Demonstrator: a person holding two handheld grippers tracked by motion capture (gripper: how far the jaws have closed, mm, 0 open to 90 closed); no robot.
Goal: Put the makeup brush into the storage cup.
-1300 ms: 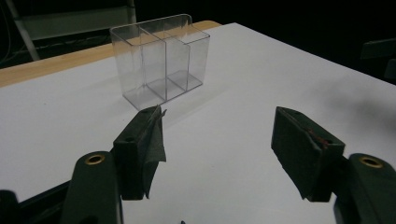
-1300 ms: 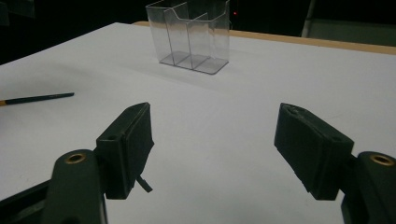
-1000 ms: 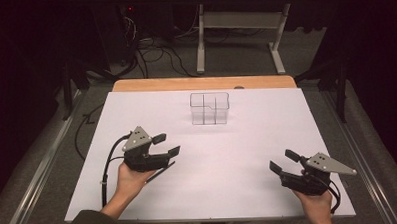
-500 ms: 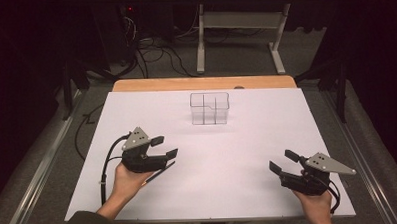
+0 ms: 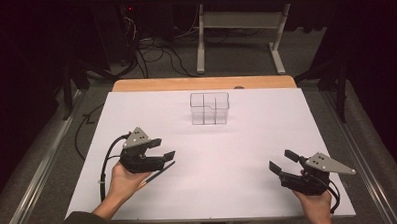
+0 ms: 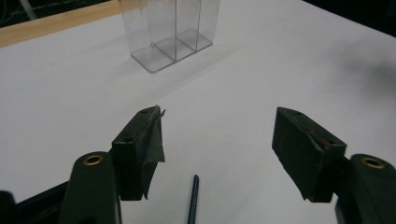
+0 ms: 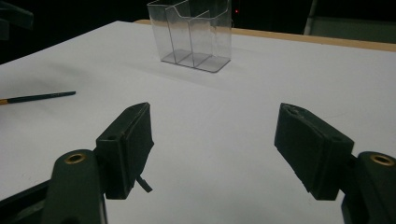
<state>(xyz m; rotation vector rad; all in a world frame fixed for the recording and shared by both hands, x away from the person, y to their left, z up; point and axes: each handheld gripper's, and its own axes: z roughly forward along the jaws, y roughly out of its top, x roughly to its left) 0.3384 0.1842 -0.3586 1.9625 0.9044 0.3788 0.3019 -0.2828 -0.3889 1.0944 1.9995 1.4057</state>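
High view, left gripper (image 5: 164,149): jaws spread, nothing between the pads.
Right gripper (image 5: 283,161): jaws spread, nothing held.
Pencil (image 6: 192,199): flat on the white table (image 5: 247,140), under the left gripper.
Clear organizer (image 5: 210,108): upright toward the table's far edge, well apart from both grippers.

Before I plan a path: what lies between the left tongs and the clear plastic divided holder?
Bare white tabletop alone, seen in the left gripper view, from the open left tongs to the clear plastic divided holder.

Place: a lab
Signs: white-covered tabletop (image 5: 247,140), loose cables (image 5: 154,53) on grey carpet (image 5: 38,162), dark surround, metal bench legs (image 5: 200,42)
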